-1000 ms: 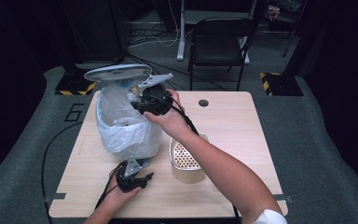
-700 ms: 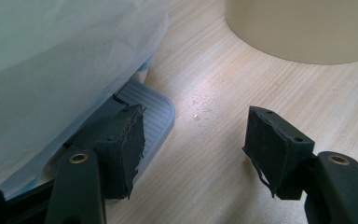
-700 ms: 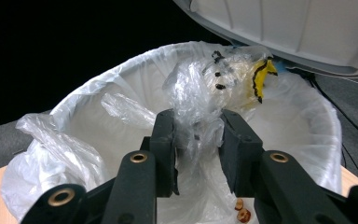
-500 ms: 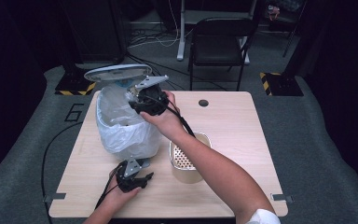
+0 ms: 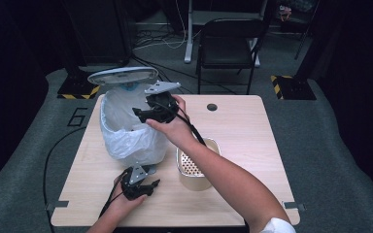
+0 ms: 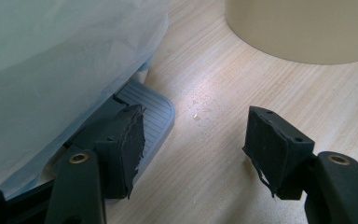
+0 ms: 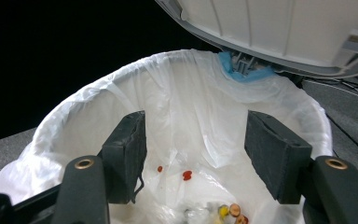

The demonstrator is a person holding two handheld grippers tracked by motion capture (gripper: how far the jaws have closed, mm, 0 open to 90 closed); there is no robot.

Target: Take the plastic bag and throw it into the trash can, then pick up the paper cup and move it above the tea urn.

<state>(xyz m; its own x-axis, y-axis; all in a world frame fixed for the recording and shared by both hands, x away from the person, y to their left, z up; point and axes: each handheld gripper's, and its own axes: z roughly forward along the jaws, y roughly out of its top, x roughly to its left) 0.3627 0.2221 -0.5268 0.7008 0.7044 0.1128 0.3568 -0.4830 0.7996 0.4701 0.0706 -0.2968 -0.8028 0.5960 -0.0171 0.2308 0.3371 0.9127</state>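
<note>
A pedal bin (image 5: pixel 126 131) lined with a white bag (image 7: pixel 191 93) stands at the table's left, its grey lid (image 5: pixel 122 75) raised. My right gripper (image 5: pixel 141 114) hovers over the bin's mouth. Its jaws have just been opening and now stand open (image 7: pixel 196 149) with nothing between them. Small red and yellow food scraps (image 7: pixel 186 175) lie at the bottom of the bag. My left gripper (image 5: pixel 150 187) is low at the bin's foot, open (image 6: pixel 193 144), with its left pad (image 6: pixel 126 140) resting on the grey ribbed pedal (image 6: pixel 154 112).
A beige tub (image 5: pixel 196 165) with a perforated insert stands just right of the bin, under my right forearm; its wall (image 6: pixel 303 28) is near the left gripper. The wooden table (image 5: pixel 243 131) has a round hole (image 5: pixel 211 107) at the back. A chair stands beyond.
</note>
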